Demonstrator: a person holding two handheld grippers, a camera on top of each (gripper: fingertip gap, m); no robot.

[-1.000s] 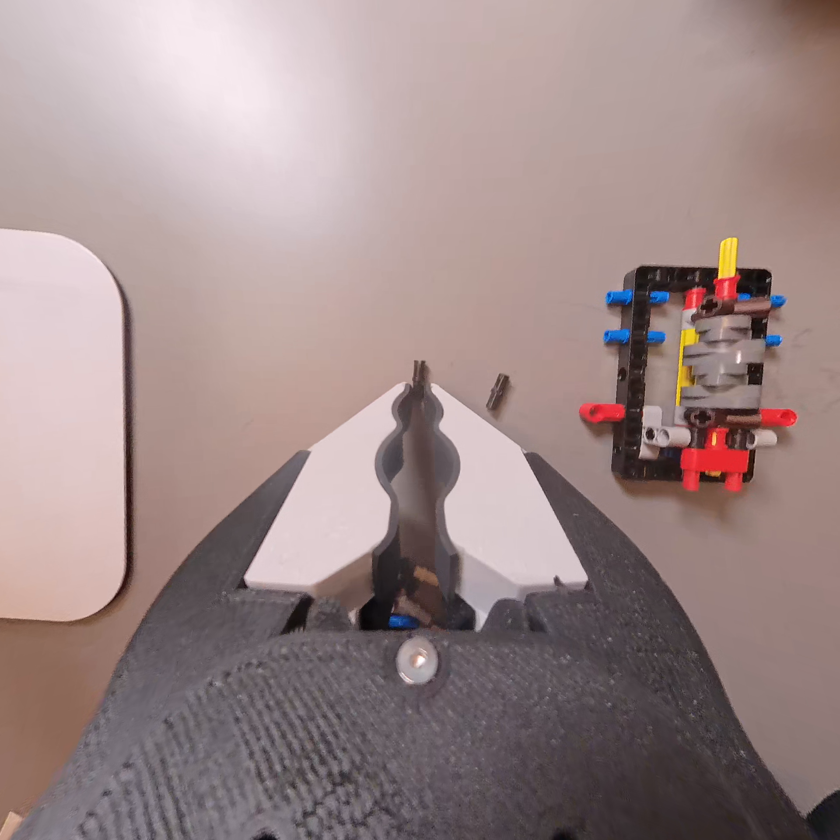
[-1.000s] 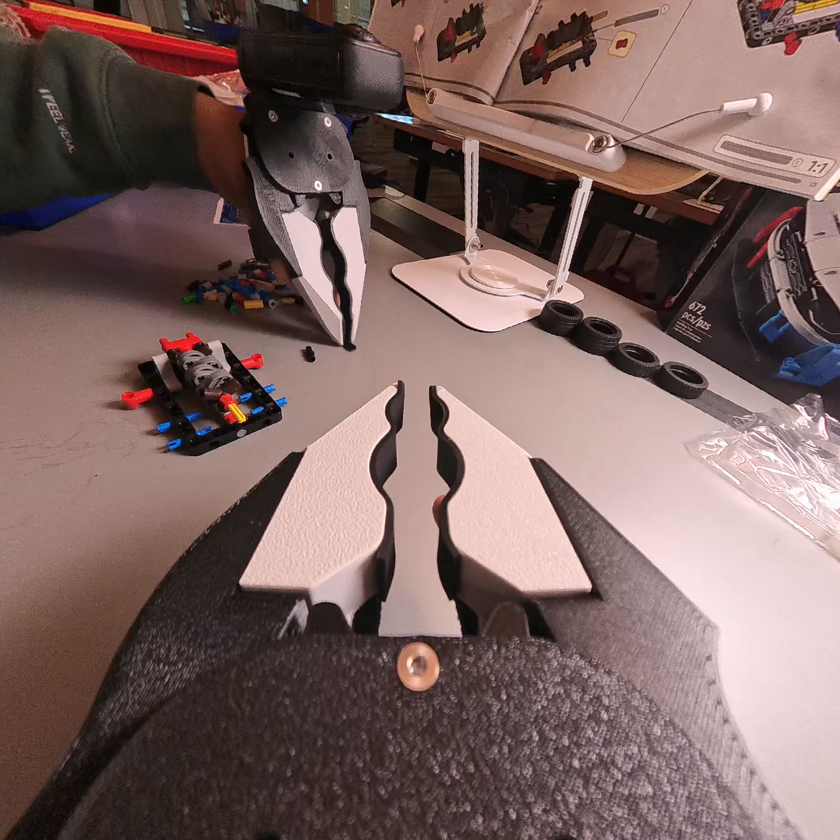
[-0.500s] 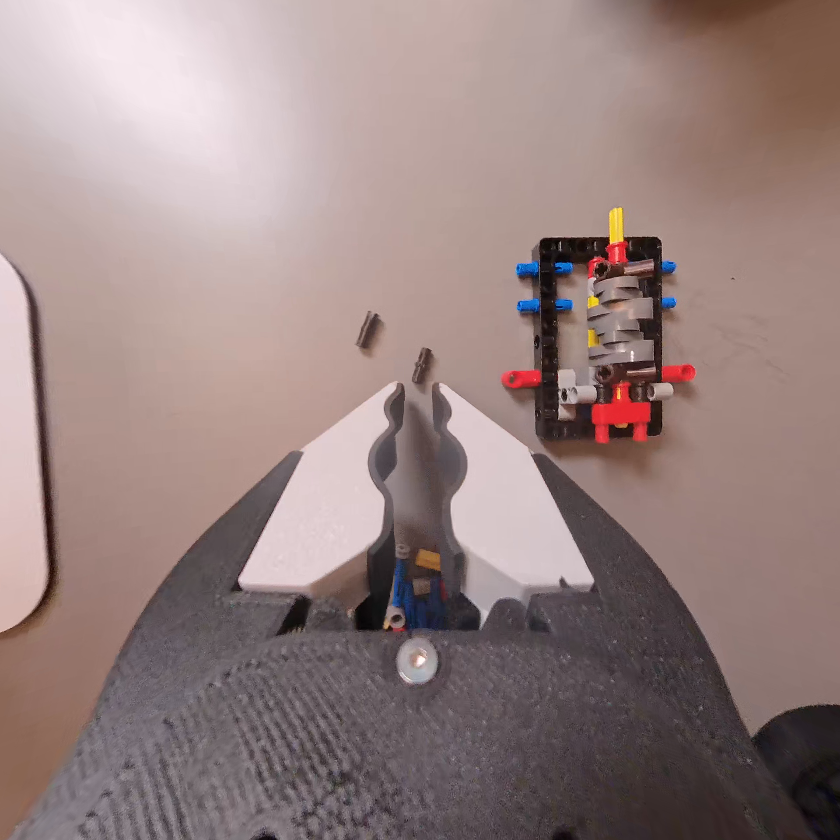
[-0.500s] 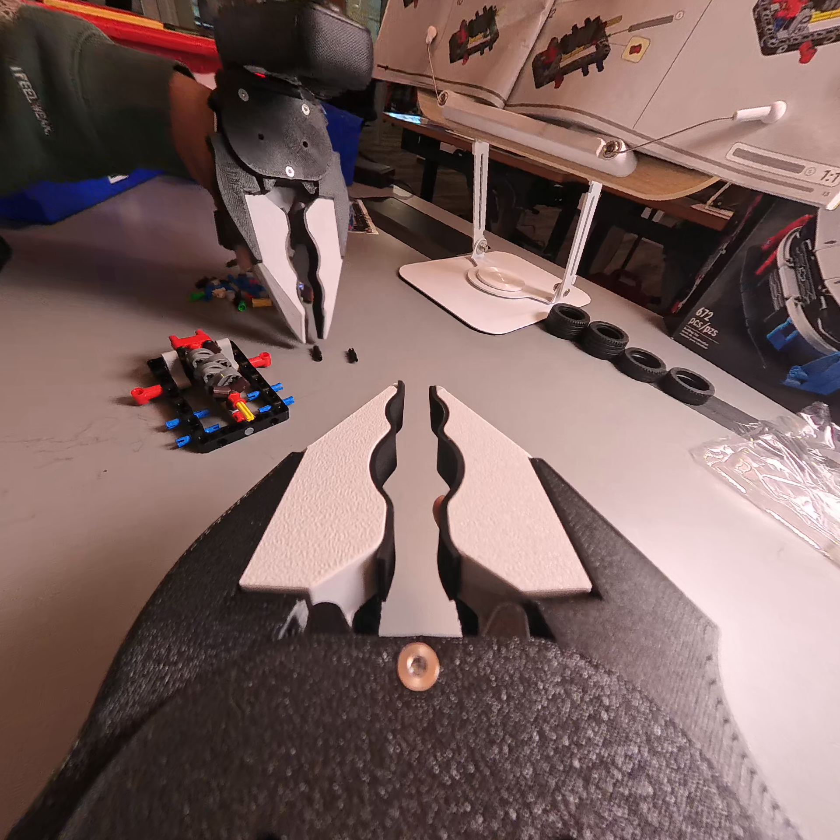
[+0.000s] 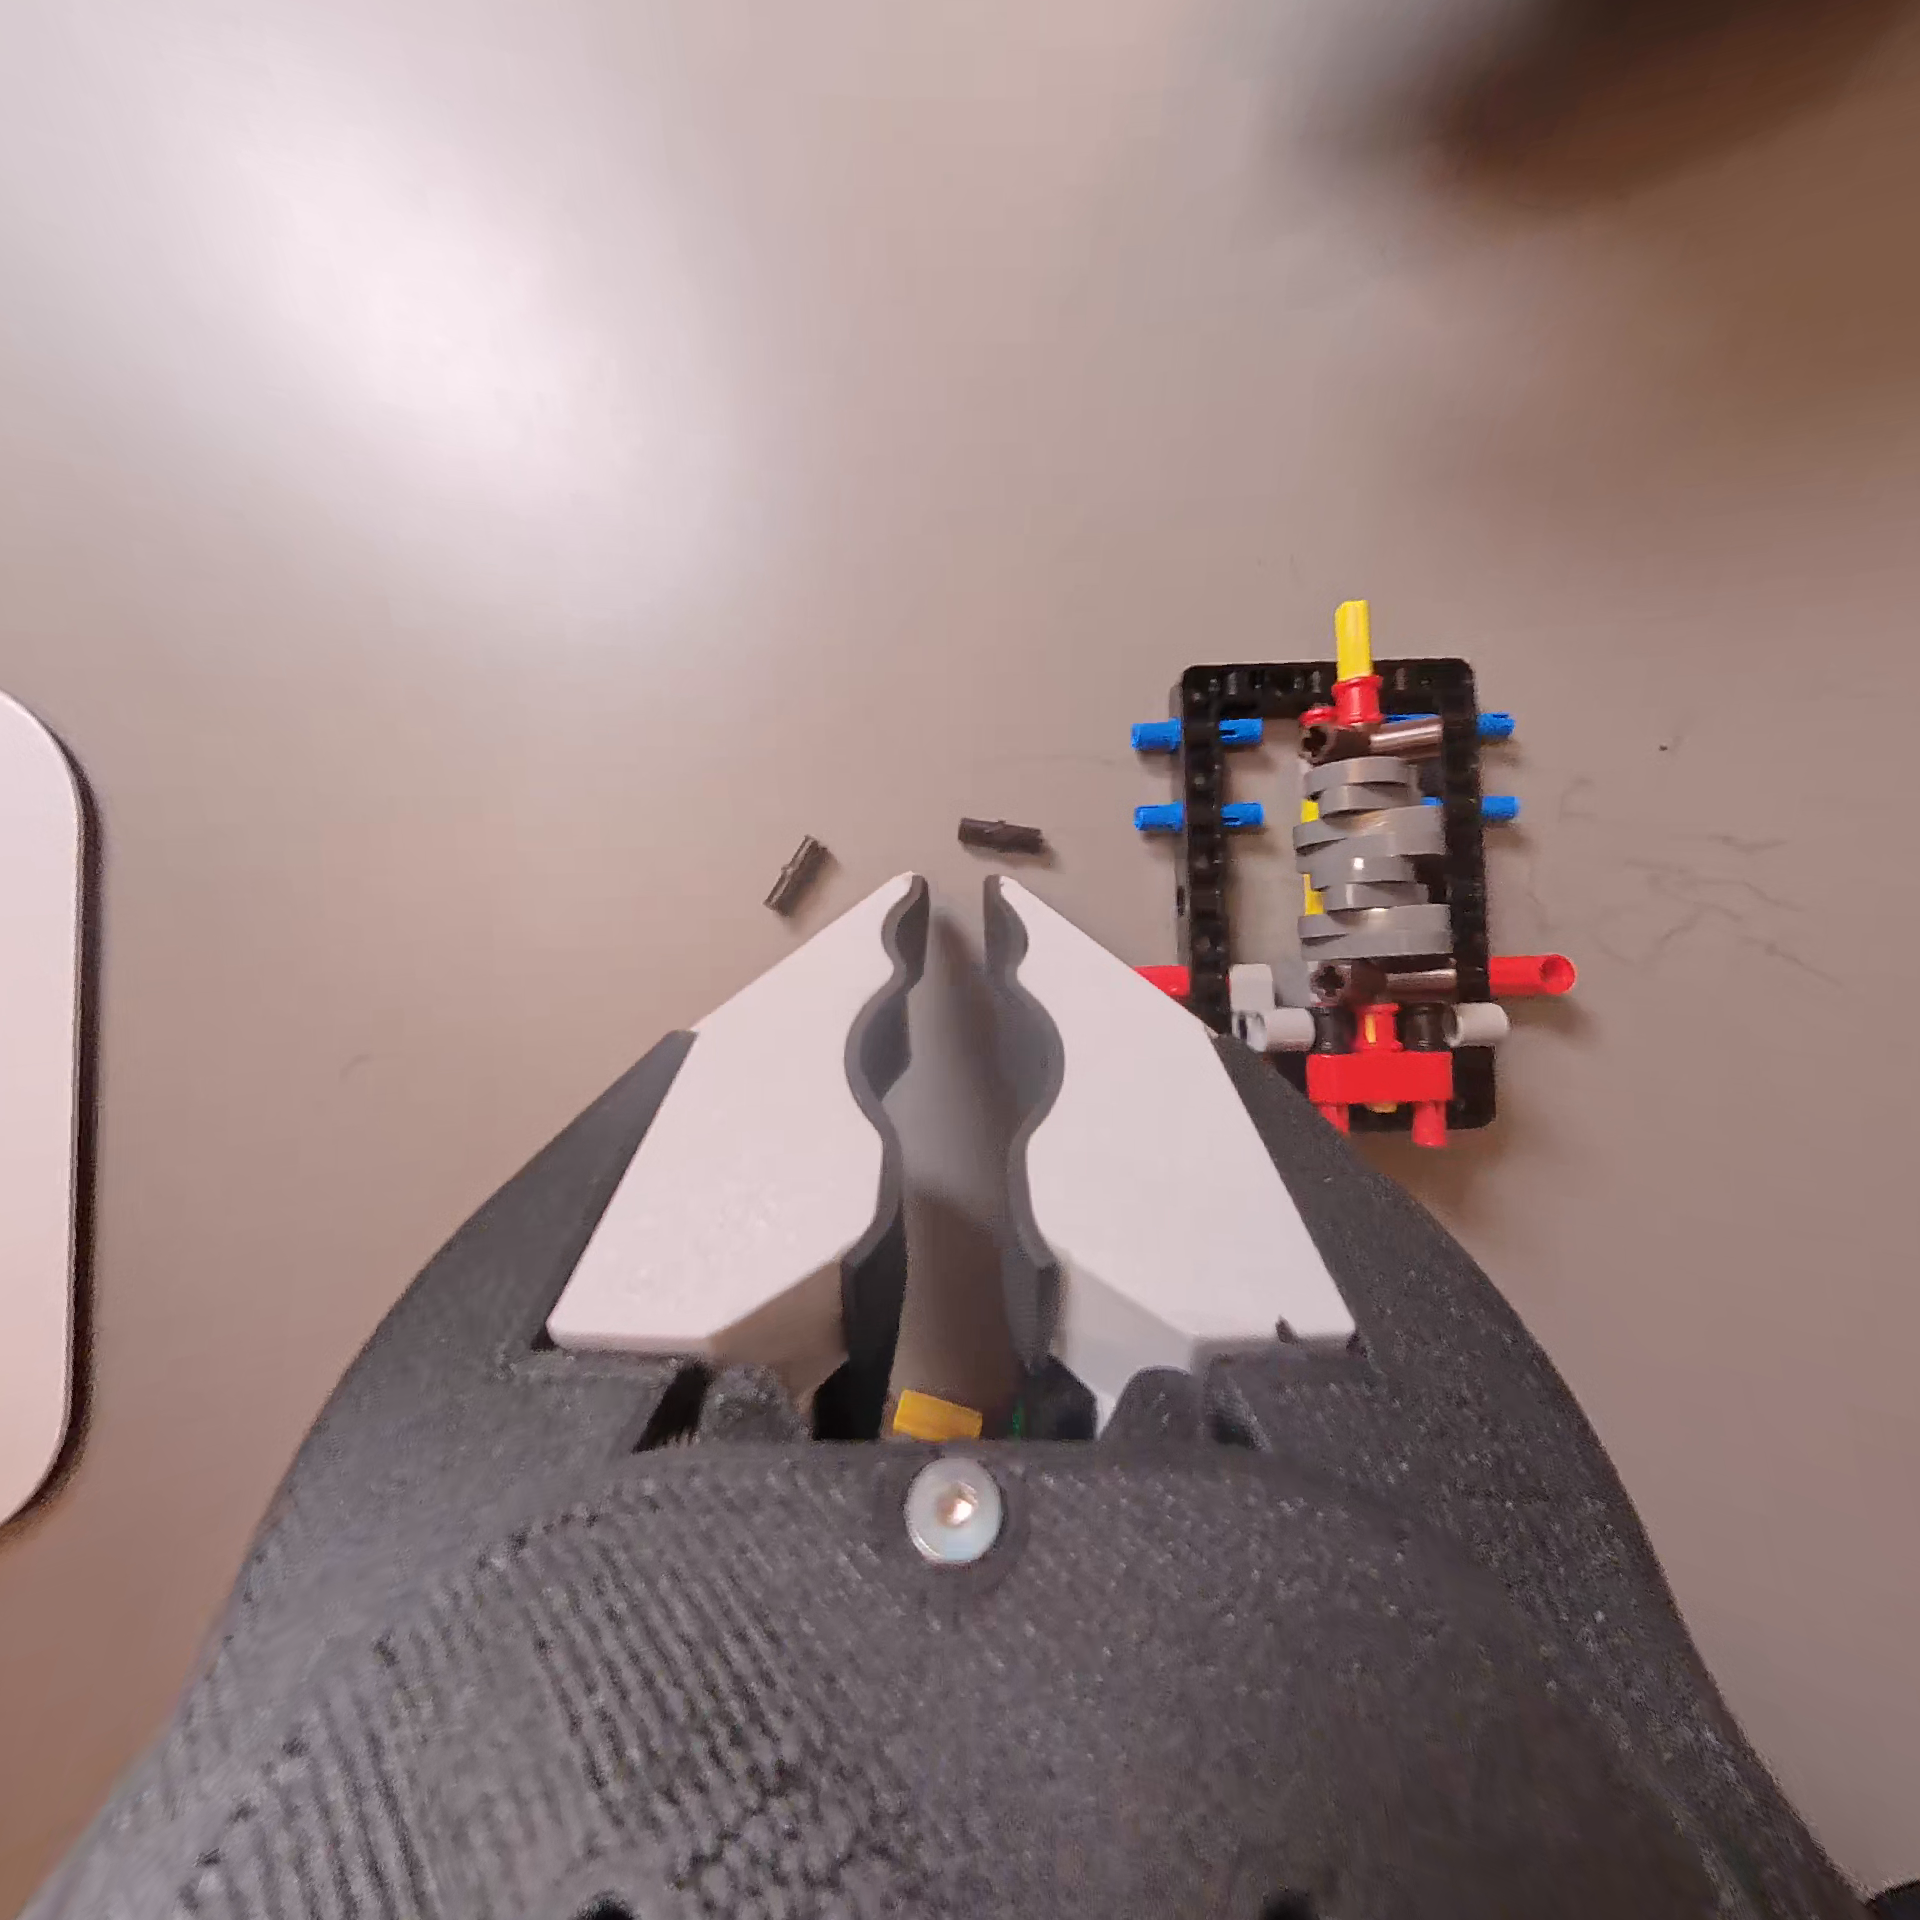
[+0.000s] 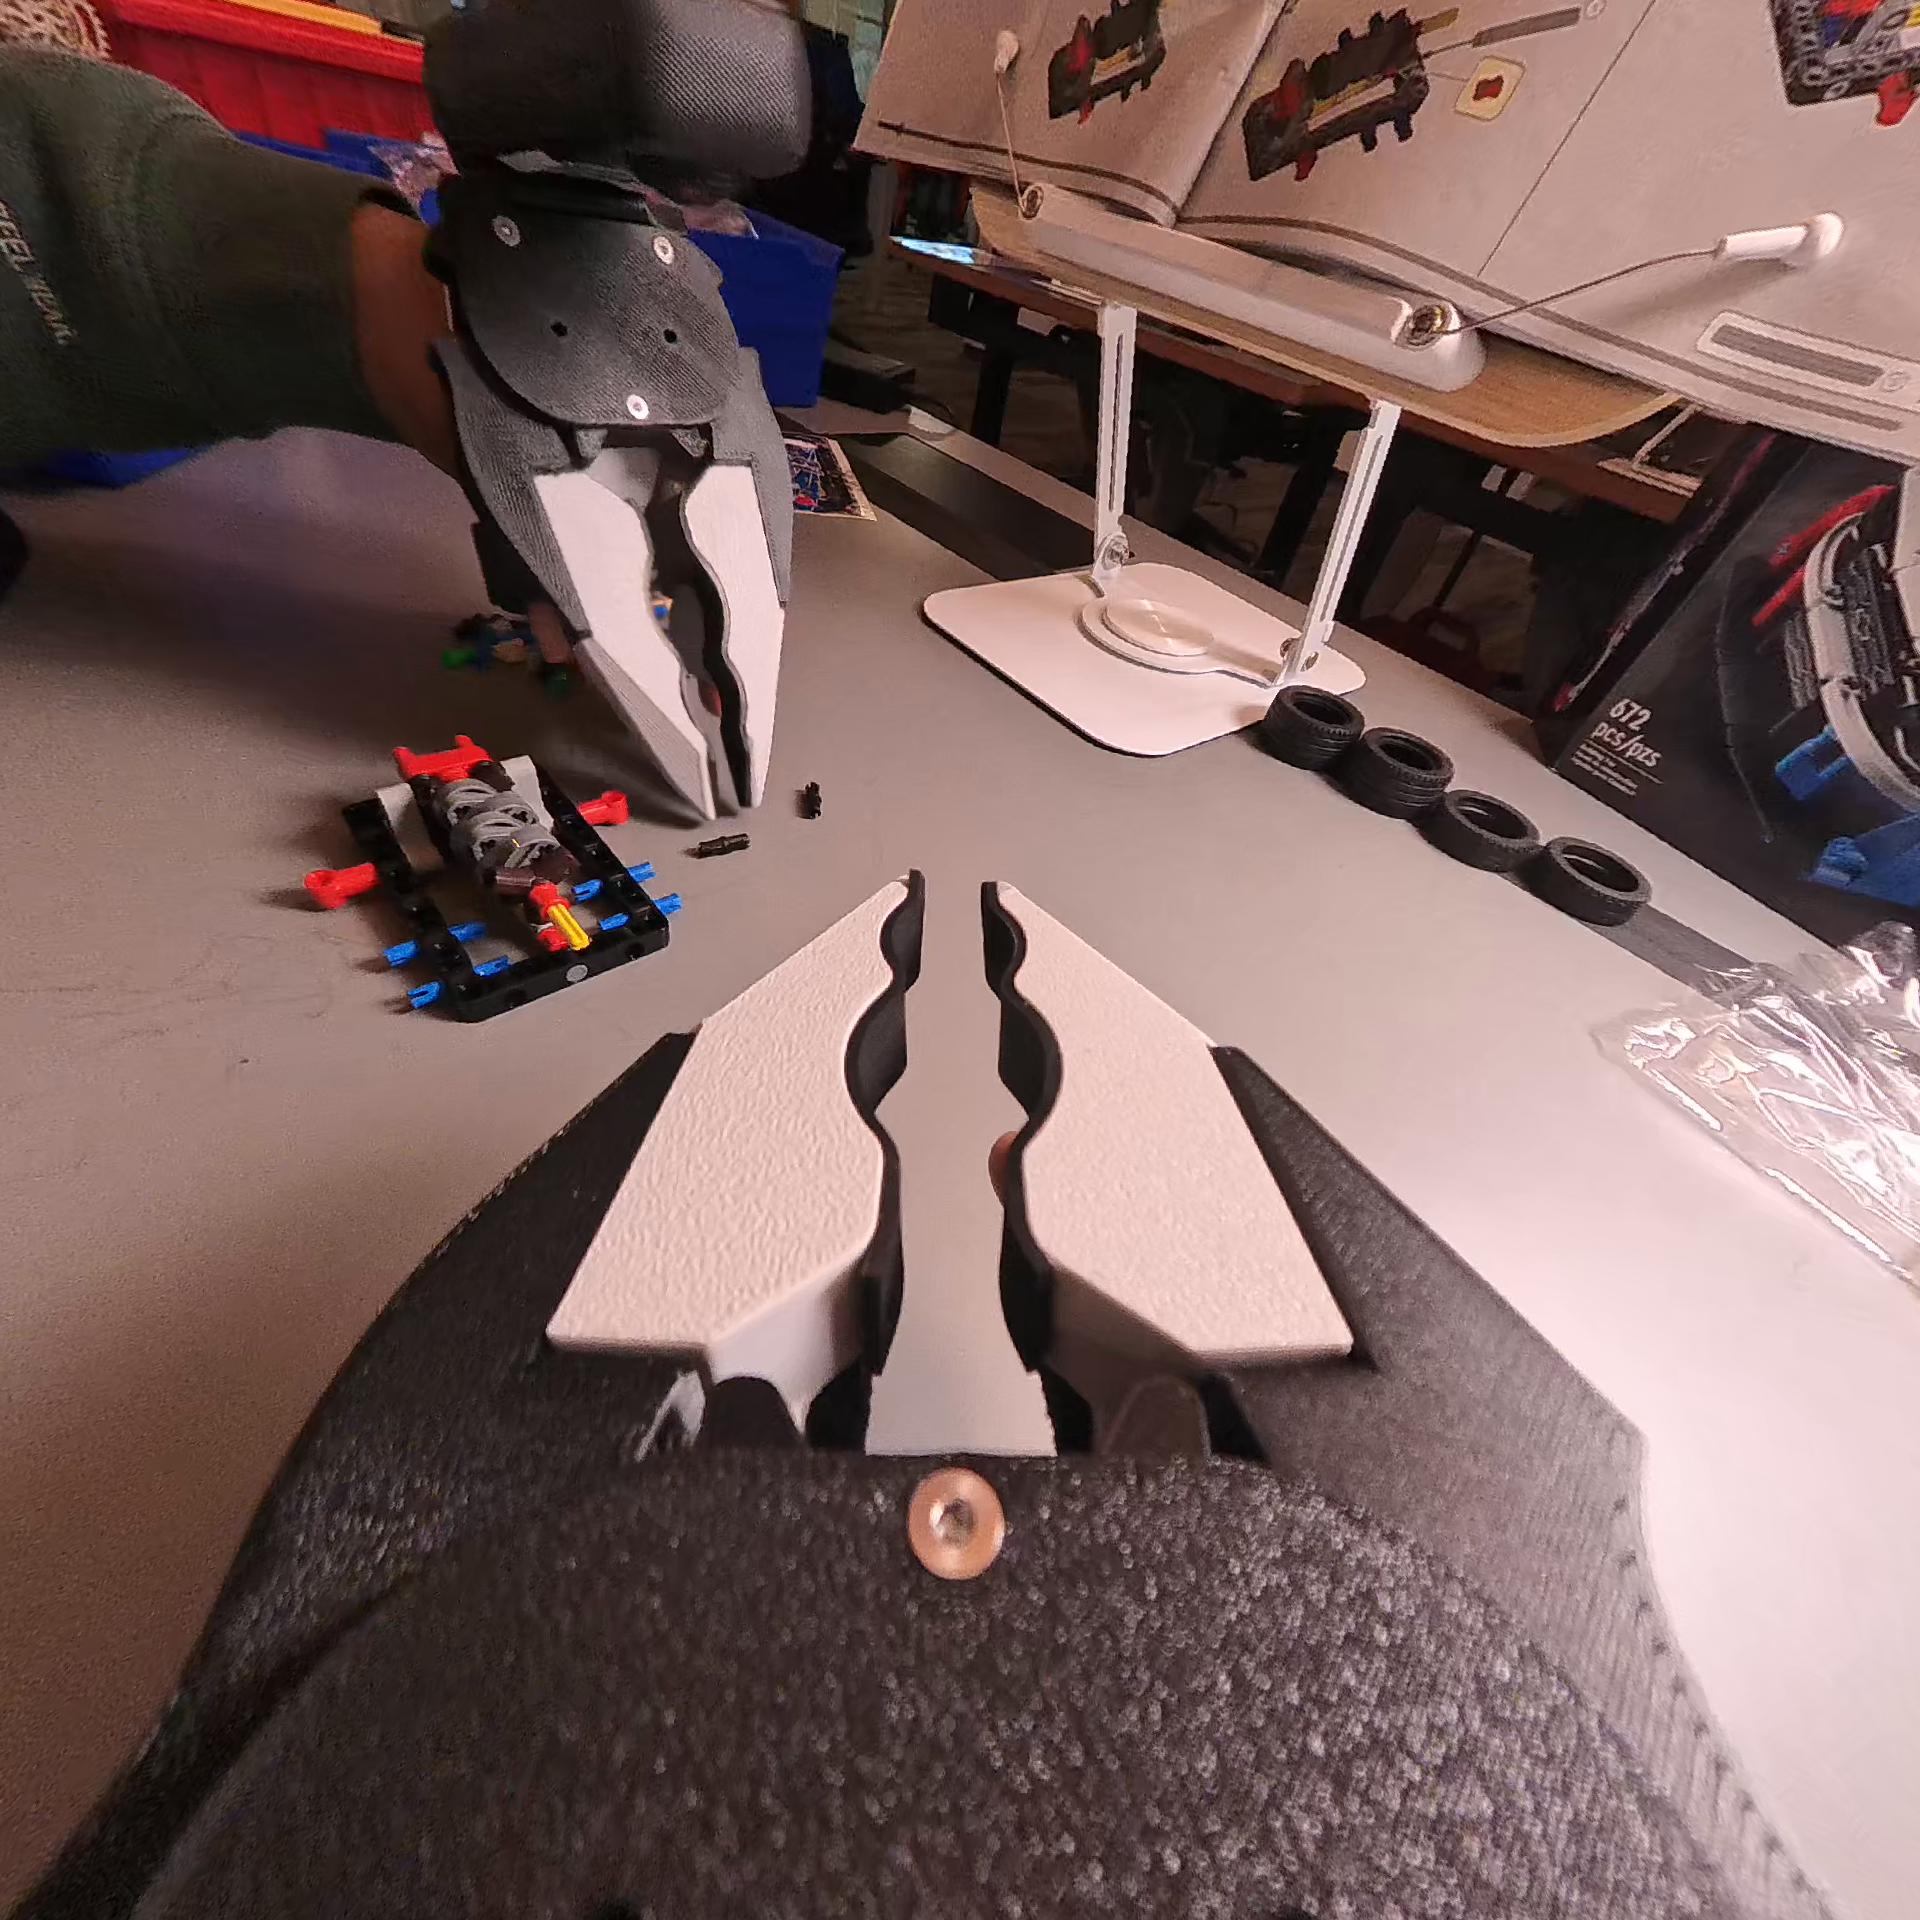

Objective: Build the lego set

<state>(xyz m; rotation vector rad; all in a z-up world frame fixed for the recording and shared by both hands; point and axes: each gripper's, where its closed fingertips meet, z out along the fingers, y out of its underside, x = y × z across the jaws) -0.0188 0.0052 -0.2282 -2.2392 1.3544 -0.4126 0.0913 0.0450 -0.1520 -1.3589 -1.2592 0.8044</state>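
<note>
The lego assembly point(image 5: 1205, 831) is a black rectangular frame with grey crank pieces, a yellow axle and red and blue pins. It lies flat on the table, right of my left gripper point(image 5: 954, 888). That gripper is slightly open and empty, with its tips just above the table. Two small black pins lie in front of the tips, one to the left point(image 5: 798, 873) and one to the right point(image 5: 1000, 834). My right gripper point(image 6: 951, 888) is open and empty, hovering nearer. Its view shows the left gripper point(image 6: 732, 800), both pins point(image 6: 722, 845) point(image 6: 810, 800) and the assembly point(image 6: 499, 894).
A pile of loose small pieces point(image 6: 499, 649) lies behind the left gripper. A white stand base point(image 6: 1132, 655) holds the instruction booklet point(image 6: 1455, 104). Several black tyres point(image 6: 1455, 810), the set's box point(image 6: 1766, 675) and a clear plastic bag point(image 6: 1787, 1091) sit to the right. About 15 centimetres separates my left fingertips from my right.
My left gripper opened and let go of a black pin onto the table, then shifted right toward the assembly. The right-hand pin now lies crosswise. My right gripper has barely moved.
</note>
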